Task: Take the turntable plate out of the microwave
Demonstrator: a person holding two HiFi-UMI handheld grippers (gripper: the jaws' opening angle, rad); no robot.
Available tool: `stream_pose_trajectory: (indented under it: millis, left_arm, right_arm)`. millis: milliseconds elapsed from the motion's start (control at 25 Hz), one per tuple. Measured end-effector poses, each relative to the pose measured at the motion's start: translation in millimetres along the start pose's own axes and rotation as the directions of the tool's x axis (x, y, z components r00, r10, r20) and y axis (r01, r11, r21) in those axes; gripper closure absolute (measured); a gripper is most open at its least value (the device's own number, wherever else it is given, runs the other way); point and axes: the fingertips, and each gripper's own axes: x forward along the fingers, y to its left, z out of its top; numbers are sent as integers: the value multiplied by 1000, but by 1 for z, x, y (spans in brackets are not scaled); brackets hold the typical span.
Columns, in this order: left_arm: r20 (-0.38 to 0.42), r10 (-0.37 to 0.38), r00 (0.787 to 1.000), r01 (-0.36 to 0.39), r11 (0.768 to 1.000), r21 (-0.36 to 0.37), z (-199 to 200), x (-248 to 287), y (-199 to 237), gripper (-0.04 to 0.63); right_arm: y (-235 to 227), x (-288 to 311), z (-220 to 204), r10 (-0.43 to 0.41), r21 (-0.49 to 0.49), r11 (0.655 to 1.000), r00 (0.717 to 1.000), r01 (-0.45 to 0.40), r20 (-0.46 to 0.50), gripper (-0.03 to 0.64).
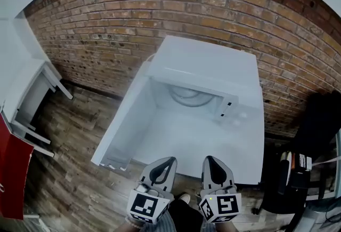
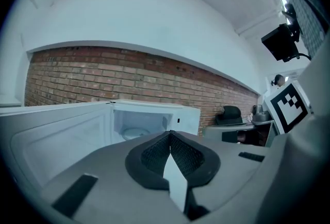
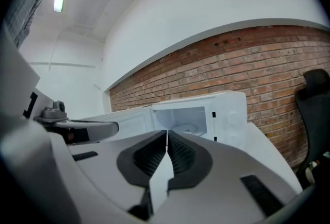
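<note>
The turntable plate [image 1: 187, 97] lies flat on the floor of the microwave's cavity, towards the back. From here it looks like clear glass, though it is pale against the white inside and hard to make out. The white microwave [image 1: 213, 65] stands with its door [image 1: 123, 125] swung wide open to the left, leaving the cavity open to the front. It sits on a white tabletop [image 1: 234, 156] pushed up against a brick wall [image 1: 106, 23].

The person holds both grippers side by side over the near edge of the tabletop, pointing at the opening and well apart from the plate. The left gripper [image 1: 168, 162] has its jaws pressed together with nothing between them. The right gripper [image 1: 209, 159], just beside it, is closed the same way and also holds nothing. A wooden floor [image 1: 74, 172] shows to the left of the table, and a black chair [image 1: 319, 129] stands off to the right.
</note>
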Motion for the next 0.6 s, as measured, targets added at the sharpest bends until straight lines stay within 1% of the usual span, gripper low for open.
stream_pose_trajectory:
  millis: [120,240,440,600]
  left_arm:
    - [-5,19,1000,-19,1000,3,3,7,11,591]
    - [0,19,1000,-19,1000,-2,5,26,22,591]
    - [-1,-16,1000,16,1000,-20,11,67,42,591]
    - [-14,-50,999,49,997,-64,11,97,61,591]
  right_arm:
    - [3,11,-2,20,16,1000,1000,-20,-10,597]
    - [-1,23,-6,20,12,1000,1000,-19,-24,597]
    - [-25,45,-6,-37,5,999,998,37,-42,597]
    - [-34,74,1,-67,-18,998,997,66,-43,597]
